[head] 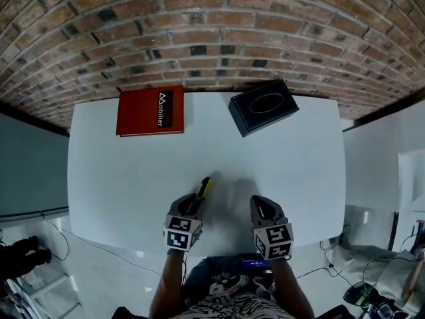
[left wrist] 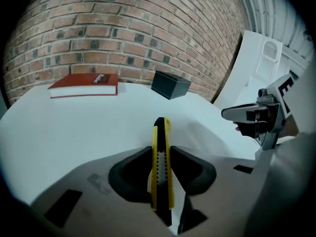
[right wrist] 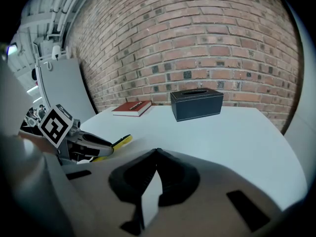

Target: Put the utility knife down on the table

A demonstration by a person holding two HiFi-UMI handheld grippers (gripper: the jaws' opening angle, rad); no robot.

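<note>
A yellow and black utility knife point(head: 204, 188) sticks forward out of my left gripper point(head: 196, 205), low over the white table point(head: 126, 178) near its front edge. In the left gripper view the knife point(left wrist: 161, 132) stands on edge between the two dark pads of my left gripper point(left wrist: 161, 154), which press on its sides. I cannot tell whether its tip touches the table. My right gripper point(head: 260, 203) hovers beside it on the right, shut with nothing in it. In the right gripper view the right gripper's point(right wrist: 156, 154) tips meet, and the knife's yellow tip point(right wrist: 121, 141) shows at the left.
A red book point(head: 151, 111) lies at the back left of the table. A black tissue box point(head: 263, 106) stands at the back right. Behind the table is a brick wall point(head: 219, 25). A white panel point(left wrist: 247, 68) stands off the table's right side.
</note>
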